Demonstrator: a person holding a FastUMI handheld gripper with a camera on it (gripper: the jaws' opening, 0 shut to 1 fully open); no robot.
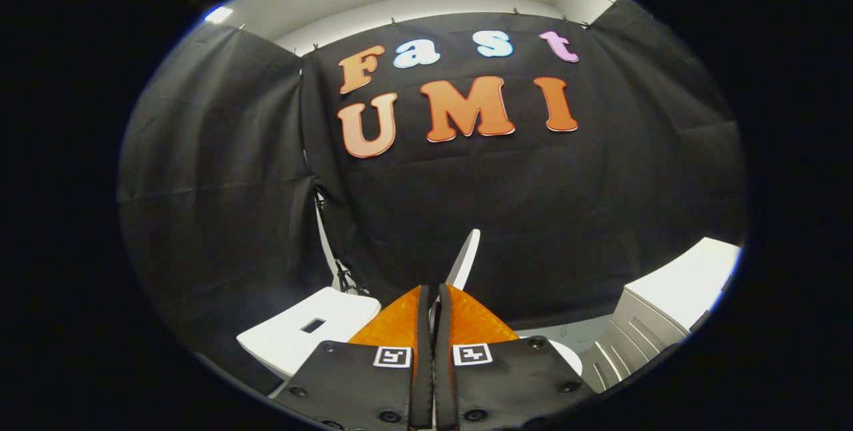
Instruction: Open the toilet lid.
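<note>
The white toilet lid (466, 254) is lifted and seen edge-on as a thin tilted blade. It rises from between my fingers and runs on a little beyond their tips. My gripper (432, 290) is shut on the lid's edge, with both fingers pressed against it and only a narrow gap between them. A curved piece of the white toilet rim (568, 355) shows low down, just right of the fingers. The rest of the bowl is hidden behind the gripper body.
A flat white block (313, 331) with a dark slot, likely the tank top, lies left of the fingers. A white cabinet (666, 308) with ribbed front stands to the right. Black cloth (533, 218) closes the booth behind the lid and to the left.
</note>
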